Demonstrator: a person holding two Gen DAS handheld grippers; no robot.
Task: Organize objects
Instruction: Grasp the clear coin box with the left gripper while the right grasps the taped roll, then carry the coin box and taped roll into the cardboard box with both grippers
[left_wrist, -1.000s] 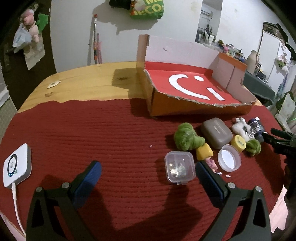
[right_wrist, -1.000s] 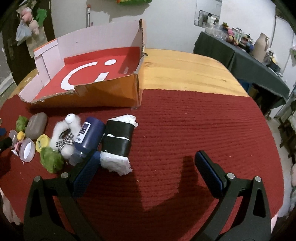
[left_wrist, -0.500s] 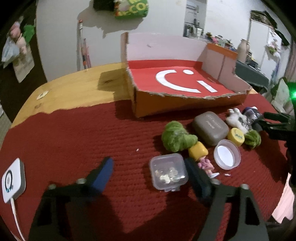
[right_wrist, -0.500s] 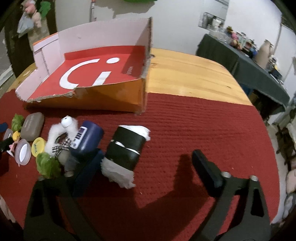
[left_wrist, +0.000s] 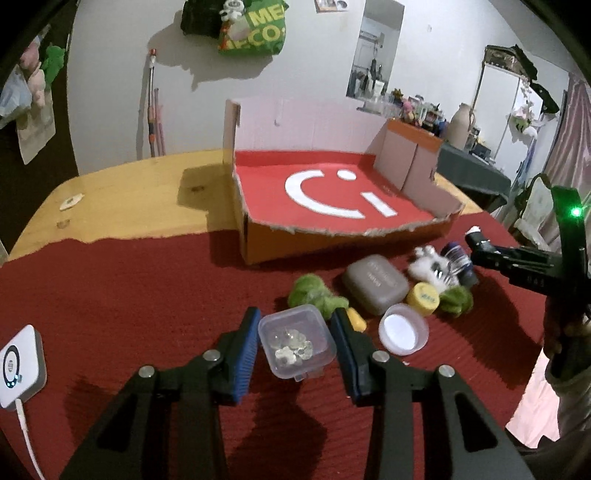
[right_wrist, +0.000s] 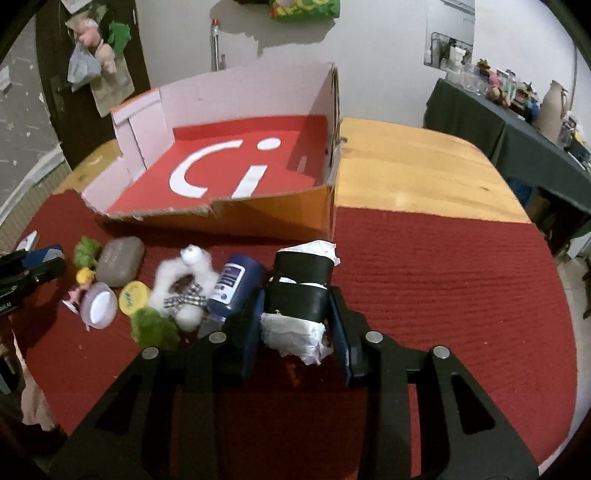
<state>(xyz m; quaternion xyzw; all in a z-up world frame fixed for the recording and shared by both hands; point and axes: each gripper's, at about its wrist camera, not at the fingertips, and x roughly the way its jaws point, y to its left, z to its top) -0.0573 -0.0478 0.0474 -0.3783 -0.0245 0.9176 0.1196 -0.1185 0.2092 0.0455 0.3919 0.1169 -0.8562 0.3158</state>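
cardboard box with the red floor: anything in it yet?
Empty. Both wrist views show the cardboard box with a bare red floor; every loose item, including the clear container, sits outside on the red mat.

A small clear lidded box (left_wrist: 296, 341) with silvery bits inside sits on the red cloth toward the worktop's near edge. A black-wrapped roll with white ends (right_wrist: 300, 295) lies on its side nearby. Between them lie two green tufts, a grey case (left_wrist: 375, 283), a yellow cap, a white lid, a fluffy white toy (right_wrist: 184, 284) and a dark-blue bottle (right_wrist: 232, 286). The open cardboard tray (left_wrist: 258, 242) stands mid-worktop.
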